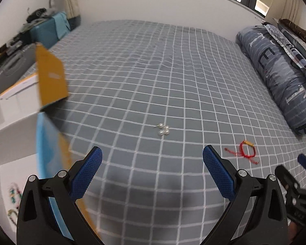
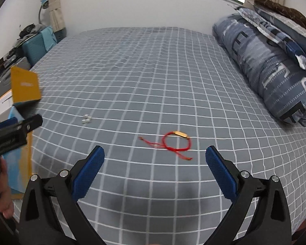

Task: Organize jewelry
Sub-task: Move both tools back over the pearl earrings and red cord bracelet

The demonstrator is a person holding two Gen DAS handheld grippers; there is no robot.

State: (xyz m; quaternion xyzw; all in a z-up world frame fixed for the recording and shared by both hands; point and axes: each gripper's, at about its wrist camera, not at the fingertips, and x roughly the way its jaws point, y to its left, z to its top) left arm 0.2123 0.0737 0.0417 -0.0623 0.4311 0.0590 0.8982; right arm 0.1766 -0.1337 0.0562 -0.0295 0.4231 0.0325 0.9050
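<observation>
A small cluster of pearl earrings (image 1: 163, 130) lies on the grey checked bedspread (image 1: 153, 71), just ahead of my left gripper (image 1: 152, 156), which is open and empty. To the right lies a red cord bracelet with a gold bar (image 1: 247, 149). In the right wrist view the same bracelet (image 2: 176, 142) sits just beyond my right gripper (image 2: 155, 155), open with nothing between its fingers. The pearl earrings (image 2: 86, 119) lie further left. An open yellow and blue box (image 1: 51, 77) stands at the bed's left edge, its lid raised.
A rolled blue patterned quilt (image 2: 265, 67) and pillows line the right side of the bed. At the left, a white surface (image 1: 12, 106) holds a grey case and a blue suitcase (image 1: 46, 31). A hand (image 2: 0, 189) holds the left gripper.
</observation>
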